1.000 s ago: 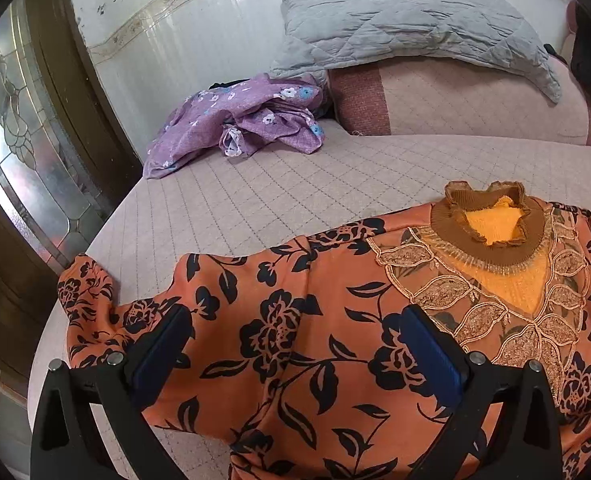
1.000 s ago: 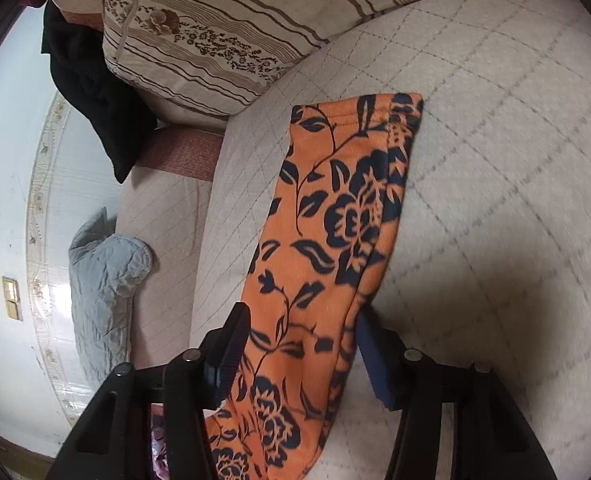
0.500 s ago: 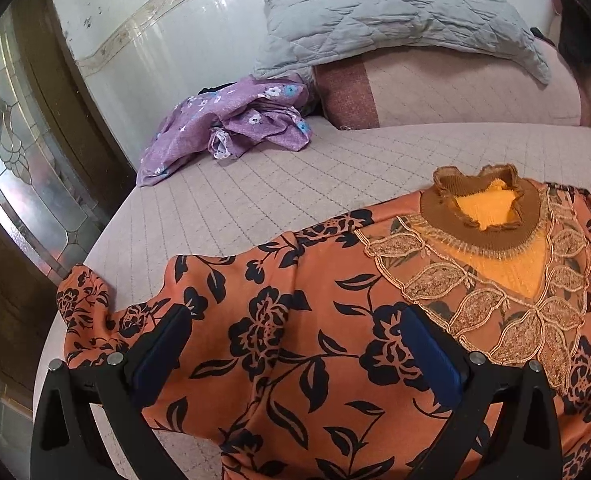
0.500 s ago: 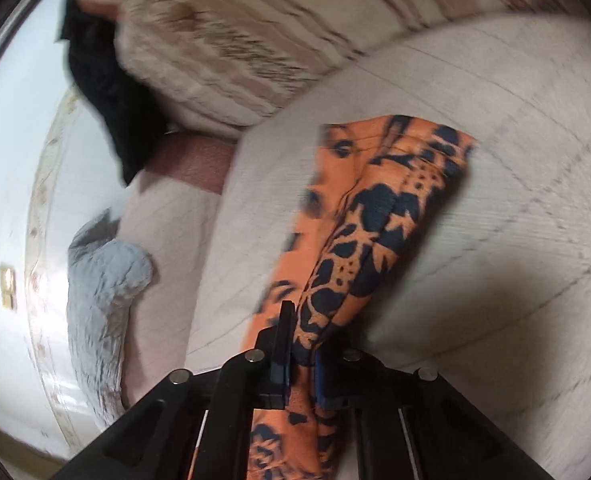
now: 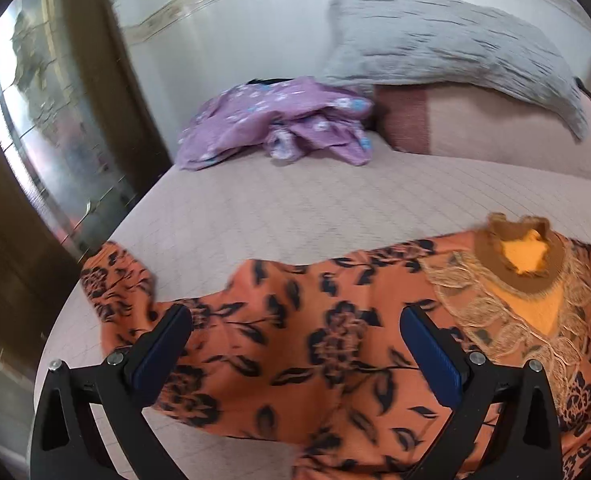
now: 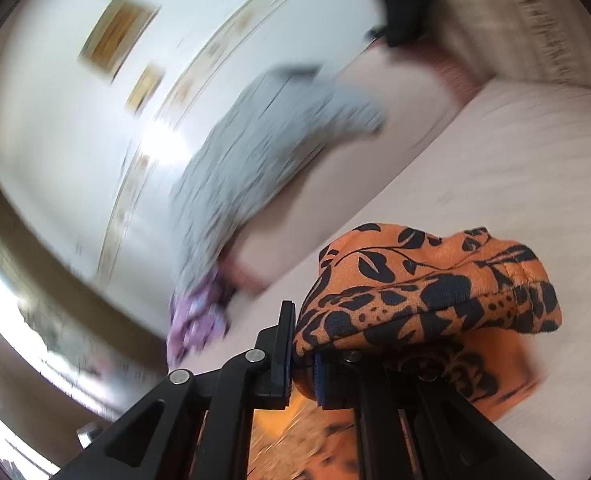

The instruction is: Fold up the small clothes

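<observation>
An orange top (image 5: 335, 328) with black flowers and a lace neckline lies spread on the bed. Its left sleeve (image 5: 115, 284) ends crumpled near the bed's left edge. My left gripper (image 5: 295, 320) is open and hovers just above the shoulder area, holding nothing. My right gripper (image 6: 303, 356) is shut on the top's other sleeve (image 6: 427, 292) and holds it lifted, the cuff flopped over to the right above the bed.
A crumpled purple floral garment (image 5: 287, 124) lies at the back of the bed (image 5: 295, 208). A grey quilted pillow (image 5: 447, 48) rests on a pink bolster against the white wall. A wooden door with glass (image 5: 55, 120) stands left. The right wrist view is motion-blurred.
My right gripper closed on the sleeve and lifted it, swinging toward the garment's middle. My left gripper shifted slightly left over the top and stayed open.
</observation>
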A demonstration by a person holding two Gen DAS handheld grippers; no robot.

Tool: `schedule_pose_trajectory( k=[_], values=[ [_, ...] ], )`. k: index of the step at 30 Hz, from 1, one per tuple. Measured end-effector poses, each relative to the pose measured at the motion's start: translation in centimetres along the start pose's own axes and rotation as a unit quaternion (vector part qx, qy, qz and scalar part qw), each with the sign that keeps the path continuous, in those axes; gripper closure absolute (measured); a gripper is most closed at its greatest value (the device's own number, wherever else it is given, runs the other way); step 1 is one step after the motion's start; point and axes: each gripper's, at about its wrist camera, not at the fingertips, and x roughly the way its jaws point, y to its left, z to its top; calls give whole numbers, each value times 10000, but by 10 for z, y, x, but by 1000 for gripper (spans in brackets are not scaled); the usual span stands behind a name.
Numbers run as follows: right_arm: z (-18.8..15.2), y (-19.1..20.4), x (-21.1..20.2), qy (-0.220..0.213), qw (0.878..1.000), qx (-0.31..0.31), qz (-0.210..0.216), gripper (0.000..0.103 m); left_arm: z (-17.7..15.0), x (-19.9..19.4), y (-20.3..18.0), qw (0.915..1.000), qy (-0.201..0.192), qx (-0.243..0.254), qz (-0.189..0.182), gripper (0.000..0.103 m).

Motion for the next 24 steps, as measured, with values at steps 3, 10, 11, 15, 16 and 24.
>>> schedule_pose_trajectory(
  k=[3, 10, 11, 15, 16, 24],
  values=[
    [-42, 39, 43, 502, 9980, -370, -31, 95, 1, 4, 20, 9996, 55, -103, 267, 0],
    [-140, 82, 125, 1603, 9853, -538, -250, 91, 1, 20, 55, 9976, 384, -479, 323, 0],
    [-154, 82, 128, 1738, 9831, -497, -282, 90, 1, 22, 57, 9974, 428, -501, 279, 0],
    [-187, 82, 139, 2067, 9775, -308, -285, 56, -2, 24, 58, 9973, 498, -469, 271, 0],
    [-187, 81, 133, 2002, 9794, -244, -106, 35, -2, 24, 58, 9973, 509, -459, 273, 0],
    [-154, 50, 81, 1332, 9888, 601, 290, 21, -5, 19, 52, 9978, 537, -386, 107, 0]
  ],
)
